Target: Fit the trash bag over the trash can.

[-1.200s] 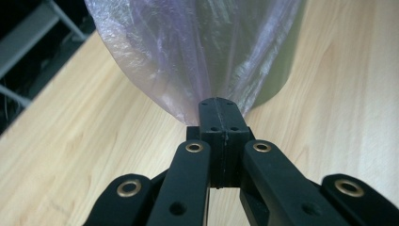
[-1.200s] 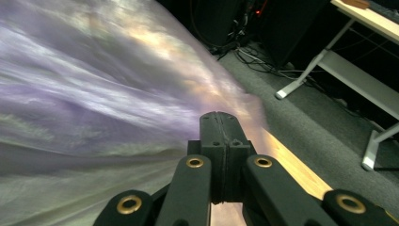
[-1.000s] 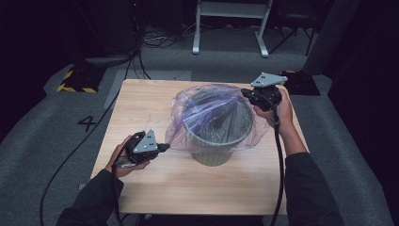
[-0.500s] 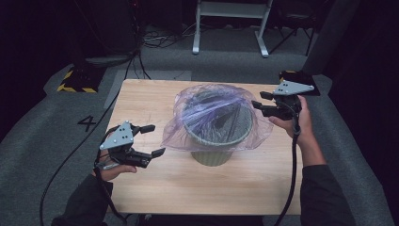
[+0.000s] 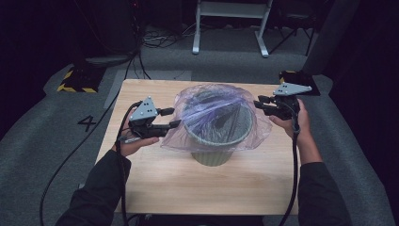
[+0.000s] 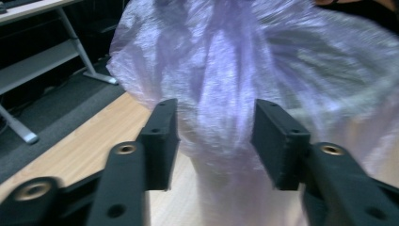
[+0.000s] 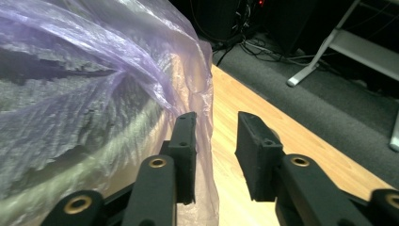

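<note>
A green bin [image 5: 214, 153] stands in the middle of the wooden table [image 5: 188, 188], with a thin purple bag [image 5: 211, 108] draped loosely over its rim. My left gripper [image 5: 175, 117] is at the bag's left edge. Its jaws have just been closing, and in the left gripper view [image 6: 214, 141] the bag [image 6: 235, 61] bulges into the gap with neither pad pressing on it. My right gripper [image 5: 257, 104] is at the bag's right edge, its jaws also just closing. In the right gripper view [image 7: 215, 150] the bag's hem [image 7: 207, 94] hangs beside one pad, with the gap still showing.
A white-legged desk frame [image 5: 230, 19] and loose cables lie on the grey floor behind the table. A yellow-and-black striped block [image 5: 75, 80] sits at the back left. A dark box [image 5: 294, 77] is at the table's far right corner. Bare wood lies in front of the bin.
The left gripper has risen and swung right to the bag's edge, its wide jaws narrowing. The right gripper, which had drawn away to the right, has come back left to the bag.
</note>
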